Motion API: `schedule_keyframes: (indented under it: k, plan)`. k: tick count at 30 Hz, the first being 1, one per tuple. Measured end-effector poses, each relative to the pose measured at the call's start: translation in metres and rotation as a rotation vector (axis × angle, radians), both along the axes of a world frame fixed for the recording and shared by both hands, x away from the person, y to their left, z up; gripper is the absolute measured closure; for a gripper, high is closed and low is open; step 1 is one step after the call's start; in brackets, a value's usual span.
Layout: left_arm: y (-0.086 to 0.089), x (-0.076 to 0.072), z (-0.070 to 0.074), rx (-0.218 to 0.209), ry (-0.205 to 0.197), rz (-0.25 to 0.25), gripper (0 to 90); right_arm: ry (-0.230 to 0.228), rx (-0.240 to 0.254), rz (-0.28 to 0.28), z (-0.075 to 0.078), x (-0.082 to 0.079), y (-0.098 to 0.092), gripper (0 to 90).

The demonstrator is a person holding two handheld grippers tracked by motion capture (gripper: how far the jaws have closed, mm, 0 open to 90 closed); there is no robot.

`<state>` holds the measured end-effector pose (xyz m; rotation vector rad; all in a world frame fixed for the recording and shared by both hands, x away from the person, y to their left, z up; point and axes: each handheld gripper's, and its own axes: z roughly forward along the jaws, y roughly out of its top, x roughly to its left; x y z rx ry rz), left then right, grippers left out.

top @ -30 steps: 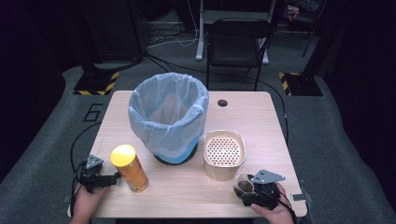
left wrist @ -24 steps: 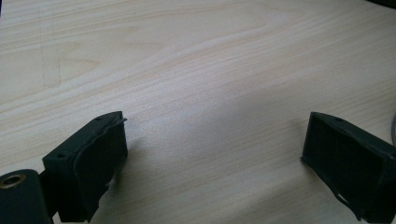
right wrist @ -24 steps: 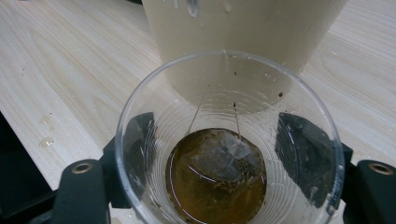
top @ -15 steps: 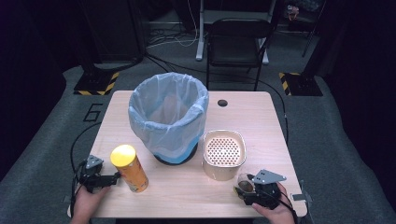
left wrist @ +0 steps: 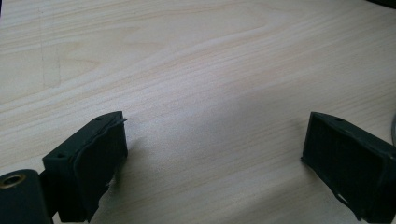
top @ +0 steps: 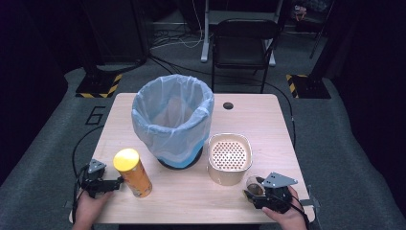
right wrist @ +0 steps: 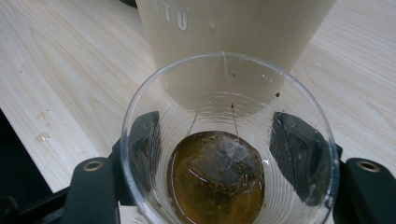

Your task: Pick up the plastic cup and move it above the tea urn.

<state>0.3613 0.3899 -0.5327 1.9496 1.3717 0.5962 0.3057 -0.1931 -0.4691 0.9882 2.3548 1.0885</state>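
The right claw (top: 254, 192) sits at the near right corner of the bench (top: 268, 120), its jaws set on either side of a clear plastic cup (top: 253, 186). In the right gripper view the cup (right wrist: 229, 140) stands between the two black jaws, which show through its wall on both sides; the jaws have just been closing, and whether the pads already press on the cup cannot be told. The cup holds a shallow pool of brown tea with a tea bag (right wrist: 222, 161) lying in it, its string running up the inner wall. Just beyond the cup stands a beige container with a perforated lid (top: 230, 155), its side touching or nearly touching the cup's far rim. The left claw (top: 112, 183) rests at the near left corner of the bench, jaws wide apart with bare wood between them in the left gripper view, holding nothing. Just right of it stands an orange cylindrical can with a yellow lid (top: 132, 172), upright. A bin lined with a pale blue bag (top: 172, 120) stands at mid bench, behind the can and the container.
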Motion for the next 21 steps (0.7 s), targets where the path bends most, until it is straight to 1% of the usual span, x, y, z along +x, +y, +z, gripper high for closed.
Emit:
schedule_keyframes:
  k: [1,5,6,8,10,11,12,13,14,16,17,19,21]
  plan:
    - [0.000,0.000,0.000,0.000,0.000,0.000,6.2,-0.002,-0.006,0.009,0.001,0.000,-0.001,33.7]
    - [0.000,0.000,0.000,0.000,0.000,0.000,6.1,-0.002,-0.012,0.016,0.003,0.001,-0.002,34.0]
    - [0.000,0.000,0.000,0.000,0.000,0.000,6.1,-0.007,-0.018,0.030,0.005,0.002,-0.003,34.1]
    - [0.000,0.000,0.000,0.000,0.000,0.000,6.1,-0.015,-0.013,0.026,0.005,0.002,-0.003,34.2]
    - [0.000,0.000,0.000,0.000,0.000,0.000,6.1,-0.017,-0.018,0.030,0.008,0.003,-0.004,34.3]
    - [0.000,0.000,0.000,0.000,0.000,0.000,6.1,-0.026,-0.025,0.046,0.010,0.004,-0.005,34.3]
    - [0.000,0.000,0.000,0.000,0.000,0.000,6.2,-0.030,-0.037,0.050,0.012,0.004,-0.007,34.3]
    - [0.000,0.000,0.000,0.000,0.000,0.000,6.2,-0.045,-0.053,0.074,0.015,0.006,-0.009,34.4]
    - [0.000,0.000,0.000,-0.001,0.000,0.000,6.2,-0.044,-0.046,0.069,0.017,0.006,-0.010,34.3]
    - [0.000,0.000,0.000,0.000,0.000,0.000,6.2,-0.056,-0.048,0.089,0.024,0.007,-0.014,34.4]
    - [0.000,0.000,0.000,0.000,0.000,0.000,6.2,-0.052,-0.044,0.087,0.026,0.007,-0.015,34.4]
    - [0.000,0.000,0.000,0.000,-0.001,0.000,6.2,-0.058,-0.044,0.084,0.031,0.008,-0.018,34.4]
    - [0.000,0.000,0.000,0.000,0.000,0.001,6.2,-0.061,-0.056,0.090,0.035,0.010,-0.021,34.4]
